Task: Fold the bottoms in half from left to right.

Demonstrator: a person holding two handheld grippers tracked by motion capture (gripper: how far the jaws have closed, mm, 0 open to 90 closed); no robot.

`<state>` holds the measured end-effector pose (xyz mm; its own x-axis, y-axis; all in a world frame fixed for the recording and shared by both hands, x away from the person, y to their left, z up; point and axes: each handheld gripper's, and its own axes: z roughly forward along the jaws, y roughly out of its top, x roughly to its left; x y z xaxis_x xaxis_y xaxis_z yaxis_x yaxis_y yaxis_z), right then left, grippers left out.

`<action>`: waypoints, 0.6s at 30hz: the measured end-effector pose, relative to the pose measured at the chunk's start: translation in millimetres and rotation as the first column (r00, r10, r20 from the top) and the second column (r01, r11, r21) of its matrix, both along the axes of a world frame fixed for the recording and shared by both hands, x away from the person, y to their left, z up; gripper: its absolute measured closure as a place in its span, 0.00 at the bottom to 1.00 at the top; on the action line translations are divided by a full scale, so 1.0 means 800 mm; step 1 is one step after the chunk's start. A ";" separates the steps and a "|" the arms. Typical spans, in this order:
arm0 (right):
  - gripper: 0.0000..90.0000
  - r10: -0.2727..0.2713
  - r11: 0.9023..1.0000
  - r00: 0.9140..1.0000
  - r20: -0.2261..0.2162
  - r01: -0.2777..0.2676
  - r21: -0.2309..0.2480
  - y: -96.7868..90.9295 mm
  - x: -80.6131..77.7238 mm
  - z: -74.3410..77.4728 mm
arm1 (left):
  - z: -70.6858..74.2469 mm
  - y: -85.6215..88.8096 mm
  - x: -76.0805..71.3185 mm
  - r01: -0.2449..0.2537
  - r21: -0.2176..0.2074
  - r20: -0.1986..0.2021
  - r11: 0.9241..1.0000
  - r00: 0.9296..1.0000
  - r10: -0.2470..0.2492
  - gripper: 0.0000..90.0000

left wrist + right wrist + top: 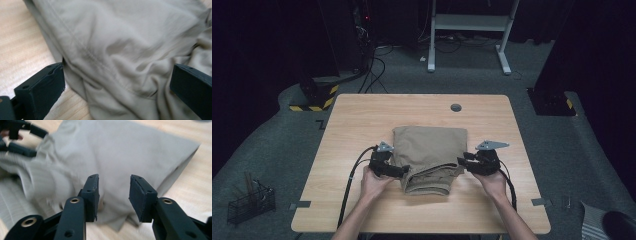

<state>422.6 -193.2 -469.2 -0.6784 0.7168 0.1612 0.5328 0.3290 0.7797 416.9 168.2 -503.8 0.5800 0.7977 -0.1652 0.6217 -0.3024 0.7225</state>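
A folded tan garment (432, 145) lies in the middle of the wooden table (357, 120), its bunched end toward the person. At its near left corner, my left gripper (404, 171) points right into the cloth. In the left gripper view its jaws stand wide apart around the rumpled fabric (120, 37) without pressing it, so the left gripper (117, 82) is open. My right gripper (462, 161) sits at the garment's near right edge, pointing left. The right gripper (112, 192) is open, with a clear gap between its pads just above the cloth (120, 150). The other gripper (20, 137) lies beyond the cloth.
A grey grommet hole (456, 107) sits near the table's far edge. On the floor are a black wire basket (249, 202) at the left, a yellow-and-black striped base (312, 102), cables and a white desk frame (467, 30) behind the table.
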 end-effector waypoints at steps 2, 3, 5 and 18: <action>0.65 0.003 1.000 1.000 0.015 -0.003 0.006 0.011 0.000 0.008 | 0.002 -0.006 -0.002 0.012 0.010 0.005 1.000 1.000 -0.012 0.00; 0.65 0.015 1.000 1.000 0.010 -0.015 0.003 0.017 -0.001 0.008 | 0.000 -0.009 -0.004 0.019 0.031 0.002 0.999 1.000 -0.019 0.00; 0.64 0.038 0.998 0.999 0.004 -0.038 -0.041 0.030 -0.005 0.001 | -0.009 -0.012 -0.006 0.023 0.059 -0.008 0.998 1.000 -0.023 0.00; 0.58 0.009 0.990 1.000 0.008 -0.008 -0.144 0.032 -0.038 -0.052 | -0.018 -0.006 -0.028 -0.001 0.071 0.032 0.997 0.999 -0.001 0.09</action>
<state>392.3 -167.6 -510.6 -0.6855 0.7263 0.0514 0.5231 0.4422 0.7285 394.5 163.6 -518.2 0.5841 0.8068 -0.0896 0.5985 -0.3534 0.7190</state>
